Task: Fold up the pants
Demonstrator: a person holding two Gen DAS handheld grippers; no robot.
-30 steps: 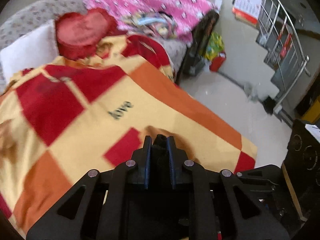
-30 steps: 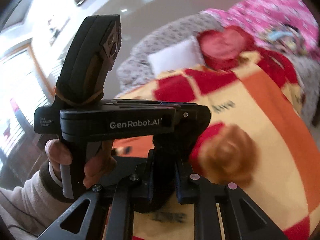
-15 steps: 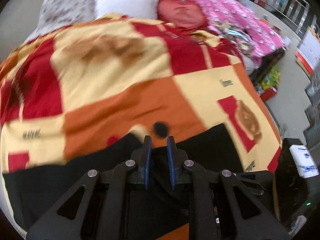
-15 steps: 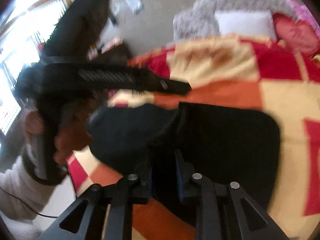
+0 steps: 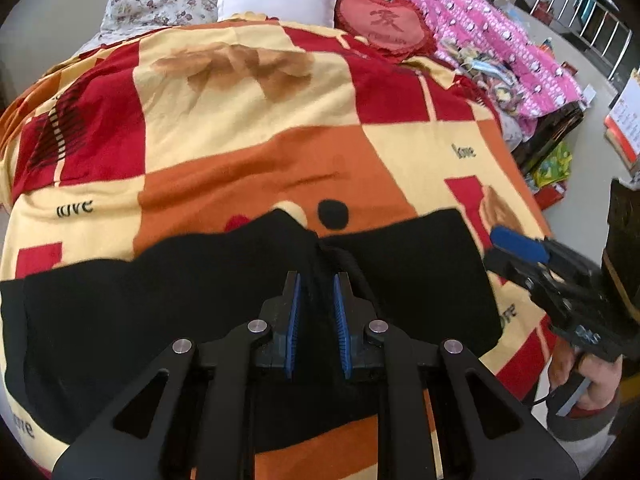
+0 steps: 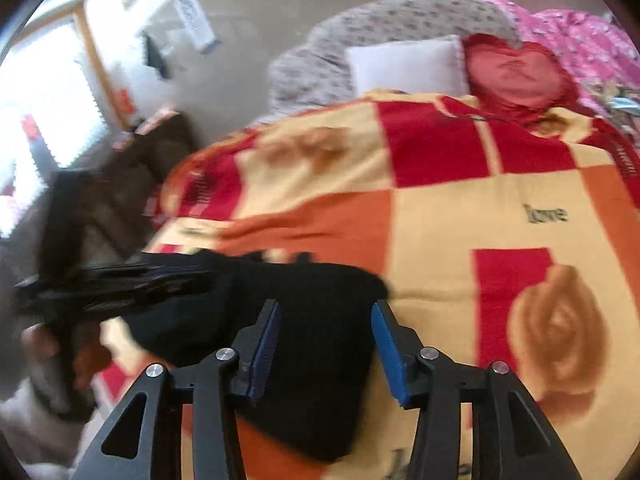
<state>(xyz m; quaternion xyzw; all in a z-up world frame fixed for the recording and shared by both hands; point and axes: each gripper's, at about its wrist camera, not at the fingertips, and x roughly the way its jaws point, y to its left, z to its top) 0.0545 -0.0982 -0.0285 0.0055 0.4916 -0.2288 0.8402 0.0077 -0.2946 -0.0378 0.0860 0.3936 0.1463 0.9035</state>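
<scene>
Pants [image 5: 168, 312], one black pair, lie on the blanket [image 5: 248, 168]; left hand-held gripper [image 5: 316, 292] pinches them, right hand-held gripper [image 6: 326, 316], just opening, holds nothing.

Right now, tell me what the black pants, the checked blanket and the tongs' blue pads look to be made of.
Black pants: soft matte cloth, maybe knit or fleece; no sheen, limp edges.
Checked blanket: fuzzy plush or fleece with a printed pattern; slightly napped surface, soft creases.
Blue pads on the left tongs: probably rubber or soft plastic, ribbed across; the black arms look like hard moulded plastic with metal pins.
</scene>
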